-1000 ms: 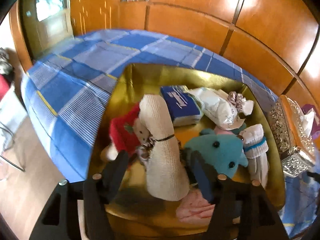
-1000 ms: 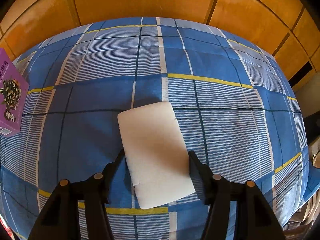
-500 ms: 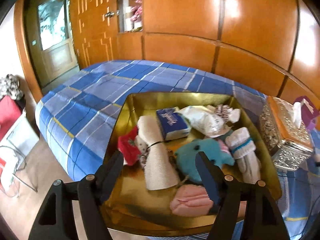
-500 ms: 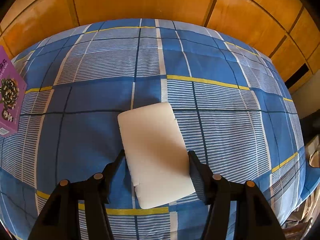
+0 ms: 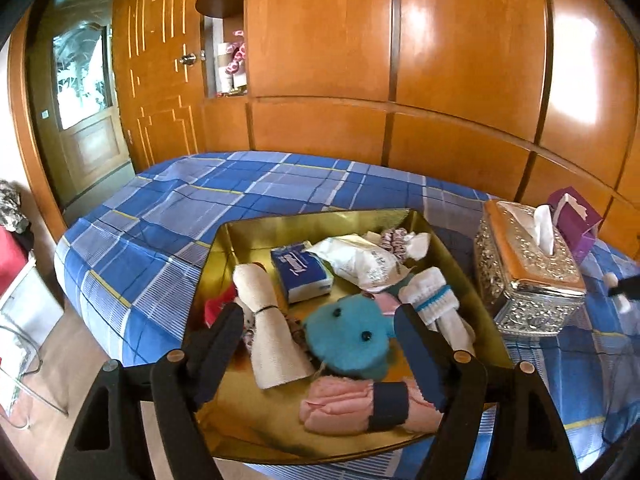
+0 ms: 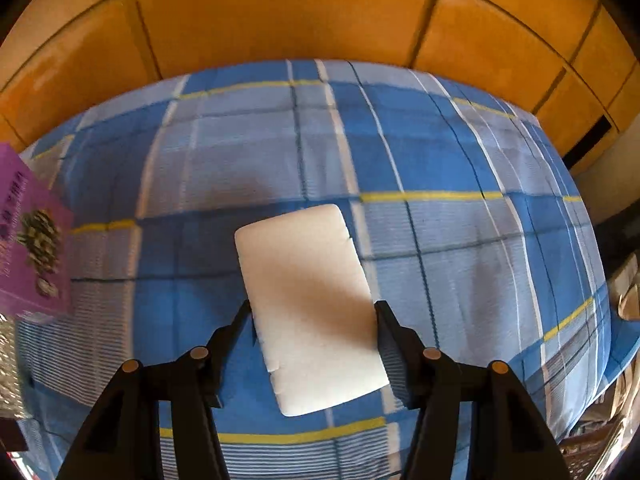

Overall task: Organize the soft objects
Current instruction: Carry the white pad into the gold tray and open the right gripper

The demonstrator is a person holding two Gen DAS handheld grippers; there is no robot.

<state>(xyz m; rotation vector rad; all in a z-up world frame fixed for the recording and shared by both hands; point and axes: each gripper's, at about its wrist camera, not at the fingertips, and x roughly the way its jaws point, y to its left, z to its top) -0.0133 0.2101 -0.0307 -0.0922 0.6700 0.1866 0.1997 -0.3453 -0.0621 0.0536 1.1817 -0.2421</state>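
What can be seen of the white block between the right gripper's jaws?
The white block is a plain rectangular slab with rounded corners and a matte, foam-like surface, with a small nick on its left edge near the lower end. It lies flat against the blue checked bedspread, long axis running slightly tilted, away from the camera. The right gripper holds it, one jaw on each long side. A shadow falls across its middle. Whether it has left the bedspread cannot be told.

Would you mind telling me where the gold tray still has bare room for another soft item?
The gold tray has bare floor along its far wall behind the blue tissue pack, and at the near left corner beside the cream roll. Its middle and right side are crowded: teal plush, white socks, pink cloth.
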